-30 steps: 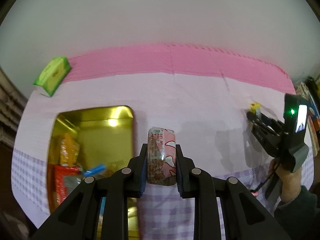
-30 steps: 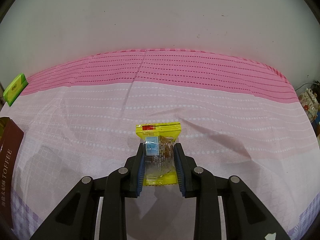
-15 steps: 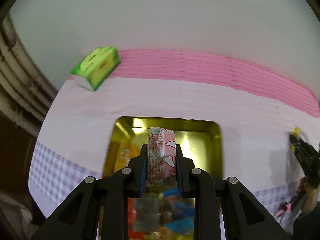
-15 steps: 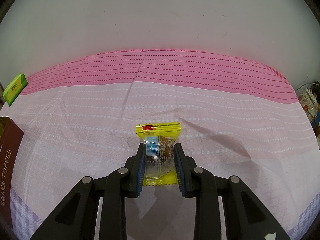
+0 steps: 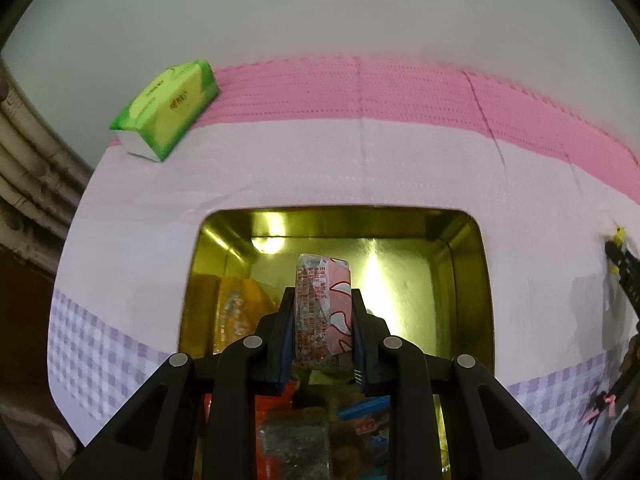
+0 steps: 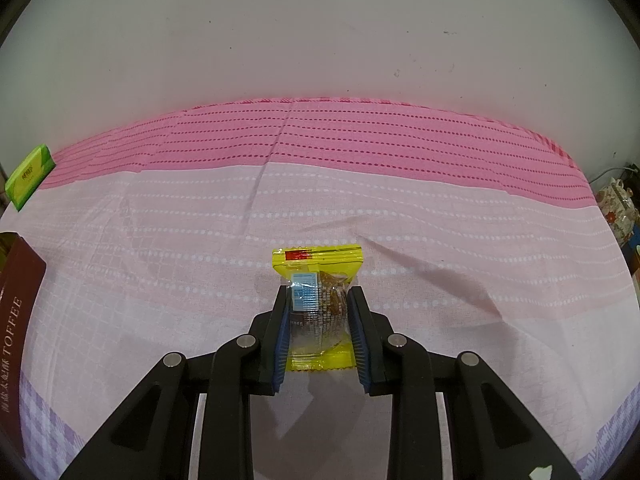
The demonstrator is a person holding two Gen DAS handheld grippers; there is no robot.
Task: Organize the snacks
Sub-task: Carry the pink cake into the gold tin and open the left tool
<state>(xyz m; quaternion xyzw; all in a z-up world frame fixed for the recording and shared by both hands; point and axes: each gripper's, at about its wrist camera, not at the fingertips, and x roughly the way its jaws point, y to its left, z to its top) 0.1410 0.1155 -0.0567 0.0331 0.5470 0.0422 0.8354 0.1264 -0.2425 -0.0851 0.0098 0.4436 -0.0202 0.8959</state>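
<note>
Setting reads as a home room. Table covered by pink, white and lilac-checked cotton cloth [image 6: 400,216], set against a plain scuffed white wall [image 6: 320,32]. Green-and-yellow soft tissue pack [image 5: 168,110] on cloth; cluttered household items [image 6: 618,208] at right edge.

Left gripper [image 5: 322,332] now sits over the open gold tin [image 5: 468,248], pink snack packet [image 5: 322,312] clamped between its pads; a second ago the tin lay off to the left of the view and the packet hung over bare tablecloth [image 5: 360,160]. Tin now fills the middle of the left wrist view, its far wall beyond the packet tip, the loose wrappers [image 5: 236,308] inside under the fingers. Green tissue pack [image 5: 166,110] looks larger and closer to centre. Right gripper [image 5: 622,264] has slid to the far right edge of that view, mostly cut off.
</note>
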